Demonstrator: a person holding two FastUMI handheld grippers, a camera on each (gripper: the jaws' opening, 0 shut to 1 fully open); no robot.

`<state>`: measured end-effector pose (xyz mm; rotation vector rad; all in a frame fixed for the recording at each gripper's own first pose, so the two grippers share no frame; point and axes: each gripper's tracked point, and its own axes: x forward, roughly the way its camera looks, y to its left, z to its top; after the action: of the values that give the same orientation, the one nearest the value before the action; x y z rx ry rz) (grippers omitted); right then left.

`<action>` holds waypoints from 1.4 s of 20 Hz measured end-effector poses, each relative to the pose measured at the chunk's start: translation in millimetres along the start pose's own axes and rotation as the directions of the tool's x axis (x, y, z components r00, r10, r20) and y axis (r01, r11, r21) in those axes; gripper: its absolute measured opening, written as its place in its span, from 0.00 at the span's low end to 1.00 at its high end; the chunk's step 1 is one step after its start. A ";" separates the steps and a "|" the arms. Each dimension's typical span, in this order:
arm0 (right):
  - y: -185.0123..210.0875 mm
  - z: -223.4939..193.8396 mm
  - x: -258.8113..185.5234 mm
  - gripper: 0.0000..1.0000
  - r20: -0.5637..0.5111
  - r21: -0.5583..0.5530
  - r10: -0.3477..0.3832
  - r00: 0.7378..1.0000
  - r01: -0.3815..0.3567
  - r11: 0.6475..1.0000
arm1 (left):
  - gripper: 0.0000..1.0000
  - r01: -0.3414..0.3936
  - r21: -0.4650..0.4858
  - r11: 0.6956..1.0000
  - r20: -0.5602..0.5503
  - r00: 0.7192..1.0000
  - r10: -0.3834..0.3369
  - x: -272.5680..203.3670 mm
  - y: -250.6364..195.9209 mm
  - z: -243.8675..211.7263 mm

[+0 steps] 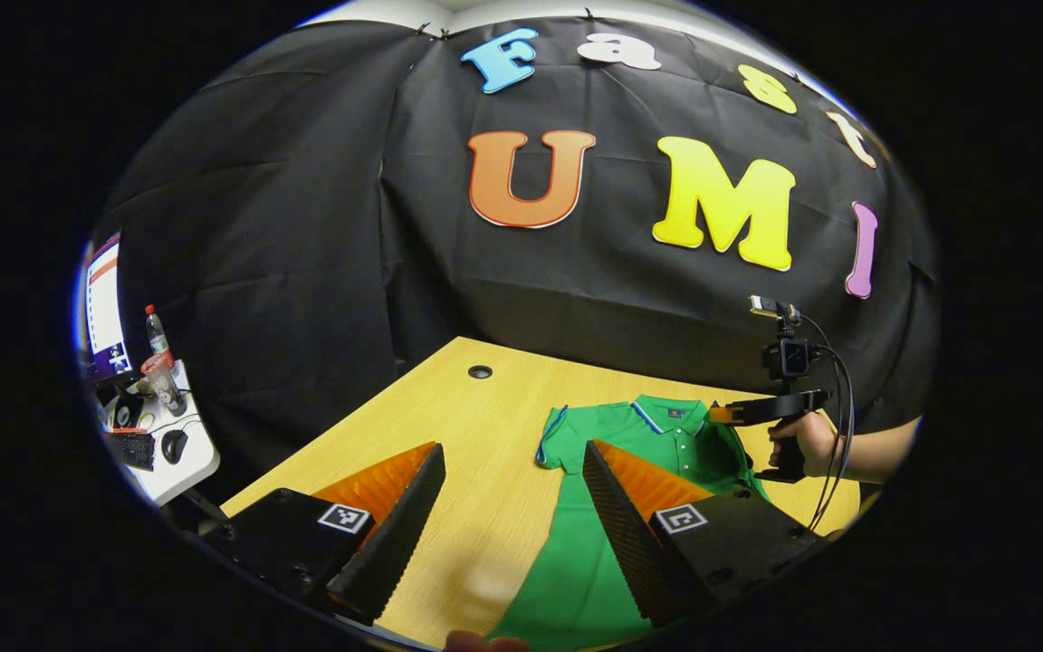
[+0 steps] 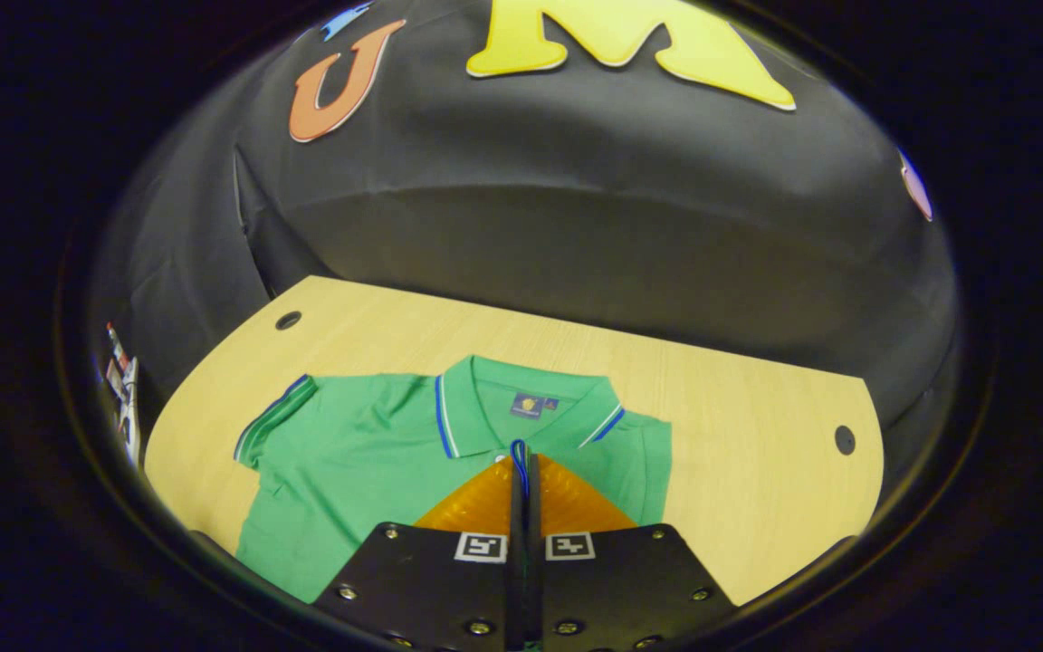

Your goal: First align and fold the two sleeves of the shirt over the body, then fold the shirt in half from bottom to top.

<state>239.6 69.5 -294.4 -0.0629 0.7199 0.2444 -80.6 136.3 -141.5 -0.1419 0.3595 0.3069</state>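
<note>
On the pale wooden table [image 2: 739, 407] lies the green polo shirt [image 2: 358, 453]. Right gripper [image 2: 521, 471] pinches its blue-trimmed right sleeve [image 2: 519, 453] over the body; left gripper [image 1: 512, 489] hovers spread. Left sleeve [image 2: 272, 418] and bottom fold remain.

Shirt [image 2: 368, 453] lies flat on surface [image 2: 739, 435], collar toward back wall. My left gripper [image 1: 512, 457] sits before it; right gripper [image 2: 521, 462] over its chest.

We see light wood bench [image 2: 712, 407], dark round hole near each far corner. Green shirt [image 2: 349, 453] lies flat on it, collar beyond right fingers [image 2: 532, 480].
</note>
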 end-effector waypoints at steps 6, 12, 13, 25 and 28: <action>37.6 -13.9 6.4 0.01 -0.025 -0.007 0.042 0.999 -0.042 0.999 | 0.98 0.002 -0.005 1.000 -0.014 1.000 -0.002 1.6 1.0 -3.9; 41.8 4.2 -23.3 0.65 0.060 0.049 0.079 0.995 -0.081 0.995 | 0.98 0.077 0.031 0.997 -0.025 0.997 -0.076 0.0 -5.6 -4.6; 34.0 8.3 -35.6 0.65 0.076 0.049 0.062 0.995 -0.066 0.997 | 0.98 0.110 0.041 0.993 -0.020 0.994 -0.109 1.0 -10.0 -3.9; -7.4 -21.3 -230.0 0.65 0.170 0.080 -0.004 0.985 -0.009 0.997 | 0.98 0.436 0.236 0.868 -0.064 0.899 -0.434 112.7 -54.4 5.5; 16.3 -57.8 -259.4 0.65 0.118 -0.003 0.034 0.992 -0.034 0.999 | 0.98 0.439 0.246 0.864 -0.080 0.898 -0.434 160.2 -51.3 -5.8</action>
<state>10.3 25.4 -166.4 -0.0368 0.6034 0.2785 76.5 129.9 -201.3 0.0329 0.3757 -0.1944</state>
